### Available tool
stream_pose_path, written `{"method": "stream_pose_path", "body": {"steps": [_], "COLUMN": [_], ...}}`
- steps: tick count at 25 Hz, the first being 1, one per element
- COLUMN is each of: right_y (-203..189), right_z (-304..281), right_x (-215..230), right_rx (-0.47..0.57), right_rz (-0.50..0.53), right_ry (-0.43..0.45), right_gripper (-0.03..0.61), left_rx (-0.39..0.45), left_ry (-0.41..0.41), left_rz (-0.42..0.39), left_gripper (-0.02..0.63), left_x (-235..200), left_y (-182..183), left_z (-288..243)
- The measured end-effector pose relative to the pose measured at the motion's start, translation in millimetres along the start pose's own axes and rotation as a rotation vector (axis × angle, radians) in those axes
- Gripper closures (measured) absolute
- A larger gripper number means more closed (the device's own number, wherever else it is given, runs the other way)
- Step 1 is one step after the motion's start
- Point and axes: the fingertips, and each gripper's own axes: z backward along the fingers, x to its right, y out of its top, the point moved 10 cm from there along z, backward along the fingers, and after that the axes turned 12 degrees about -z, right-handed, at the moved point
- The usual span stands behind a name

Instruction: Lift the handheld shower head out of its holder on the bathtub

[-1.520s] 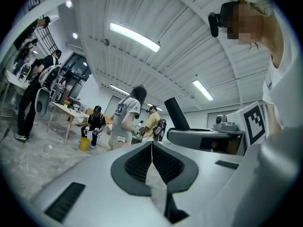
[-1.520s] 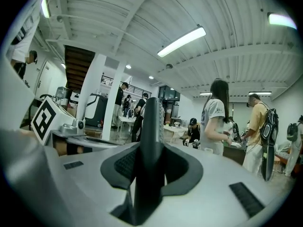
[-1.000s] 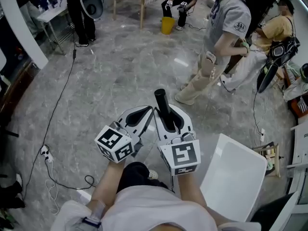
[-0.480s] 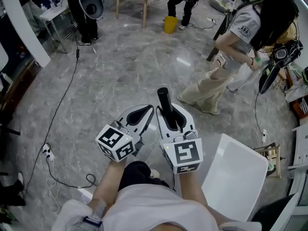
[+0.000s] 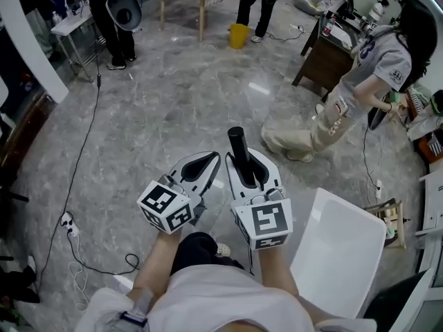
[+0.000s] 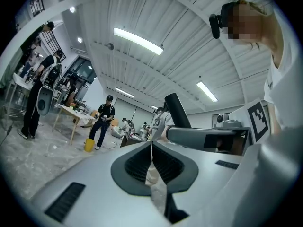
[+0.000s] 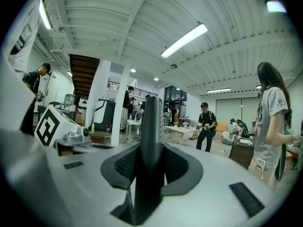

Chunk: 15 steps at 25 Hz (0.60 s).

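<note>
left to right, all placed off the right gripper. furthest left of it is my left gripper, just beside it and at about the same height, angled in a little toward it. its own view shows the dark pads drawn together with only a thin slit of floor between them and nothing caught there, so that hand is closed and empty.

now the right gripper itself: its jaws are clamped on a dark rod, pads pressing on both sides. the rod's long axis runs along the jaws, straight away from me, and its blunt round end sticks out well past the fingertips over bare marble floor. i take it for the handle of the handheld shower head, but no spray face shows, so i can't be sure.

to the right of the right gripper and nearer to me lies a white panel, well apart from the rod. whether that's part of the bathtub i can't tell, and i see no holder anywhere.

my read: nothing surrounds the rod, so if it's the shower handle it's already free of its holder and the lift looks done. the right hand has it, so any further move belongs to that hand, with the left close enough to steady the far end.
</note>
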Motion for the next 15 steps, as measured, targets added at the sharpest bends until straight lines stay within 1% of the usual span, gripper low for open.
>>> {"method": "stream_pose_path", "body": {"steps": [10, 15], "right_y": [0.2, -2.0], "right_z": [20.7, 33.0], "right_x": [18.2, 22.2], "right_rx": [0.020, 0.027], "right_rz": [-0.013, -0.028], "right_ry": [-0.057, -0.076], "right_gripper": [0.456, 0.456], "left_rx": [-0.003, -0.008], "left_ry": [-0.061, -0.075], "left_rz": [-0.003, -0.005], "left_gripper": [0.603, 0.603], "left_x": [16.9, 27.7], "left_y": [-1.8, -3.2], "left_z": [-18.9, -19.1]}}
